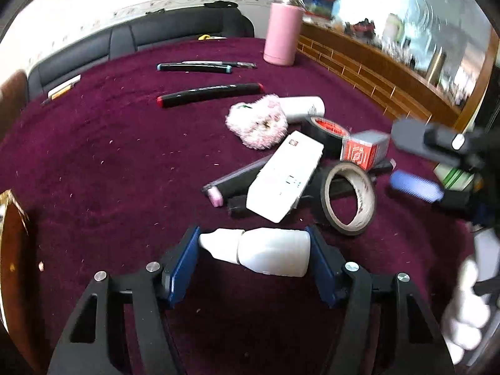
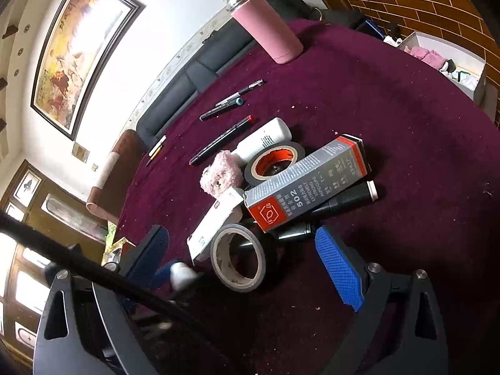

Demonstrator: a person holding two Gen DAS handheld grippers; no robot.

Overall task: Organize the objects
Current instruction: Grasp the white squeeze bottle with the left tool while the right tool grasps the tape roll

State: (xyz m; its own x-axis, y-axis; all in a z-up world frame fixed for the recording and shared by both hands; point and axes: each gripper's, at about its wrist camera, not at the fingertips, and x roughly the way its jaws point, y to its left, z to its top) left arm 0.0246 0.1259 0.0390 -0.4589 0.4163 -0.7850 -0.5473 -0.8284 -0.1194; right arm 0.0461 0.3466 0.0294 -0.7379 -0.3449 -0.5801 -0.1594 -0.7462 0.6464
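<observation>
My left gripper (image 1: 254,250) is shut on a small white dropper bottle (image 1: 265,251), held sideways just above the purple tablecloth. A pile lies beyond it: a white box (image 1: 286,176), a black tape roll (image 1: 350,198), a second black tape roll with a red core (image 1: 325,131), a grey and red 502 glue box (image 1: 364,150), a pink plush toy (image 1: 257,122) and black tubes. My right gripper (image 2: 247,259) is open and empty over the near tape roll (image 2: 239,257), beside the glue box (image 2: 307,181). It shows blurred at the right of the left wrist view (image 1: 437,162).
A pink bottle (image 1: 282,37) stands at the far edge. Black markers (image 1: 211,93) and pens (image 1: 195,67) lie separately on the cloth (image 1: 93,156). A white bottle (image 2: 265,140) lies behind the pile. A white bin (image 2: 443,59) sits off the table's right side.
</observation>
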